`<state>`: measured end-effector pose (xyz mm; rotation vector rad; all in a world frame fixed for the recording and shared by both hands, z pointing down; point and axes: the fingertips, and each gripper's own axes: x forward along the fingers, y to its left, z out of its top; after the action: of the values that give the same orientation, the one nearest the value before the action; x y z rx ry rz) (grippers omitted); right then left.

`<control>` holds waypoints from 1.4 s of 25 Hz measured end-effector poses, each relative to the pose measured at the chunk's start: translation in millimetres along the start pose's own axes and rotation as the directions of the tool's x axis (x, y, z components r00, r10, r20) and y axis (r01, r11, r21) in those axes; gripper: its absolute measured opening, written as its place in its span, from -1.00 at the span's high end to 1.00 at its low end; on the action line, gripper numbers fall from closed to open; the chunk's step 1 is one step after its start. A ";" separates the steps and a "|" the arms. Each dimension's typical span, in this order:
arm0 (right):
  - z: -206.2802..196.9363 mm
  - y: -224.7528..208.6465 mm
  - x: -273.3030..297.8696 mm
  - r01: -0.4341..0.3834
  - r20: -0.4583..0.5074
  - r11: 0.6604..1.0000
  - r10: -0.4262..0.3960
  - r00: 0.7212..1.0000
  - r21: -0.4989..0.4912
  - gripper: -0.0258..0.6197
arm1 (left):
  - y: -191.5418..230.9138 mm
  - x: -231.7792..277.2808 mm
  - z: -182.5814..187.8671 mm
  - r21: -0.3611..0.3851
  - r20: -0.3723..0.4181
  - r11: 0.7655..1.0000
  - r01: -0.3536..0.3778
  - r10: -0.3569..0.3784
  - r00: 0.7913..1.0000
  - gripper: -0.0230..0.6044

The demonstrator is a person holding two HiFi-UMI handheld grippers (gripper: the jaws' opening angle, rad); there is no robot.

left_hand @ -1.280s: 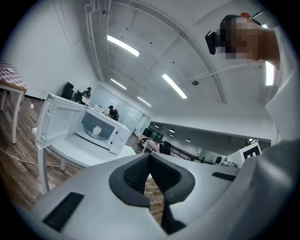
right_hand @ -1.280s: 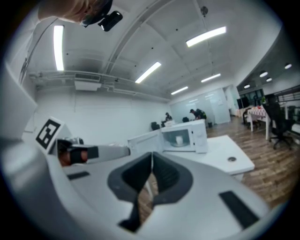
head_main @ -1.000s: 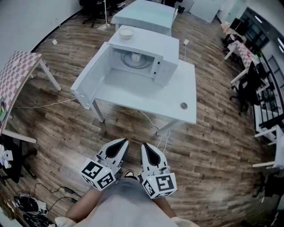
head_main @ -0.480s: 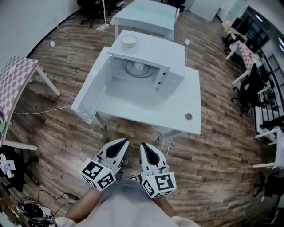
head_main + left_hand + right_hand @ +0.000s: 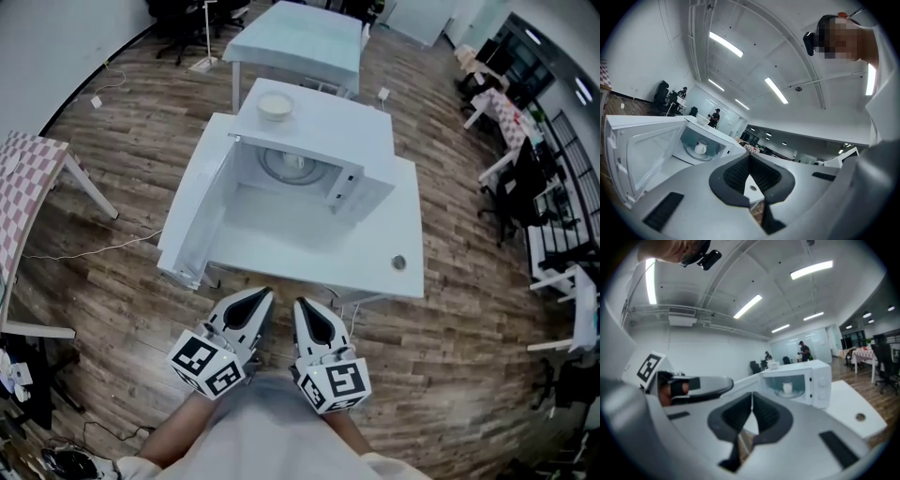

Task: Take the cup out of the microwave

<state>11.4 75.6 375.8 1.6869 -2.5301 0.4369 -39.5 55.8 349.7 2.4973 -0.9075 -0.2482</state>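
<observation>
Left gripper, jaws: pressed together tip to tip, holding nothing.
Right gripper, jaws: likewise closed and empty.
Likely reason for closed jaws: a resting posture for the approach, with nothing near enough to grasp.
Pose of the pair: side by side close to the body, pointing roughly level toward the microwave, short of the near edge of the worktop.
Cup: white, upright on the round turntable inside the cavity, well apart from both grippers; handle direction too small to tell with confidence.
Door: swung wide open to the left, leaving the cavity exposed; no opening step seems left.
Bowl: white, on the microwave's roof toward the back left; outside the task and best left alone.
Worktop in front of the cavity: bare, so a likely place to set the cup down; a small round fitting near the right corner, clear of the path.
Stage, as judged: approach only, cup not yet touched.
Next need, as judged: closer to the worktop, one pair of jaws opened wider than the cup before entering the cavity, with the right side seemingly less hindered by the open door.
Risk, as judged: knocking the cup over on the turntable, or clipping the cavity frame on the way in or out.
</observation>
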 end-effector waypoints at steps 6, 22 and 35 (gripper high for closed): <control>14.8 6.2 35.5 0.017 0.017 1.000 -0.017 1.000 -0.017 0.85 | 24.1 9.7 26.3 0.022 0.019 0.999 0.041 -0.042 0.999 0.90; 24.9 15.9 59.8 0.087 0.095 0.995 -0.082 0.992 -0.050 0.85 | 56.1 8.9 53.1 0.034 0.077 0.995 0.091 -0.094 0.993 0.89; 27.2 -10.3 87.4 0.116 0.081 0.993 -0.112 0.990 -0.037 0.85 | 65.4 33.5 60.5 0.041 0.063 0.994 0.101 -0.104 0.993 0.89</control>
<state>-11.0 -13.6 370.4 1.8573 -2.4604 0.3131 -69.8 -31.8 328.3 2.5883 -0.8173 -0.3514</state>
